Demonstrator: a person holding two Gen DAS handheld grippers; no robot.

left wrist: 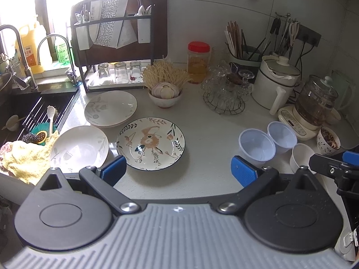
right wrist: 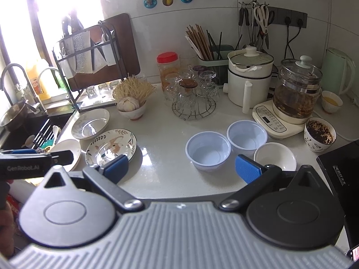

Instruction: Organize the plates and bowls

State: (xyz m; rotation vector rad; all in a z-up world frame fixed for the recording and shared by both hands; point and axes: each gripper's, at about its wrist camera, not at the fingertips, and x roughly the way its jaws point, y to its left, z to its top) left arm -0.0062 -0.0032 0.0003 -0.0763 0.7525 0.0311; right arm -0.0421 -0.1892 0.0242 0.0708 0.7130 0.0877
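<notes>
A floral plate [left wrist: 150,143] lies on the white counter, just ahead of my open, empty left gripper [left wrist: 178,169]. Two white leaf-print plates lie left of it, one near the sink [left wrist: 79,149] and one farther back [left wrist: 110,108]. Two pale blue plastic bowls [right wrist: 208,149] [right wrist: 246,137] and a small white bowl [right wrist: 275,156] sit just ahead of my open, empty right gripper [right wrist: 182,168]. The same plates show in the right wrist view, floral one [right wrist: 111,146] at left. The right gripper's tip shows in the left wrist view at the right edge.
A sink [left wrist: 27,109] with a yellow cloth [left wrist: 27,157] lies left. A dish rack [left wrist: 116,44], a bowl of garlic [left wrist: 165,94], a wire rack of glasses [left wrist: 226,92], a white pot [right wrist: 249,76], a glass kettle [right wrist: 296,89] and a cup of tea leaves [right wrist: 319,134] stand behind.
</notes>
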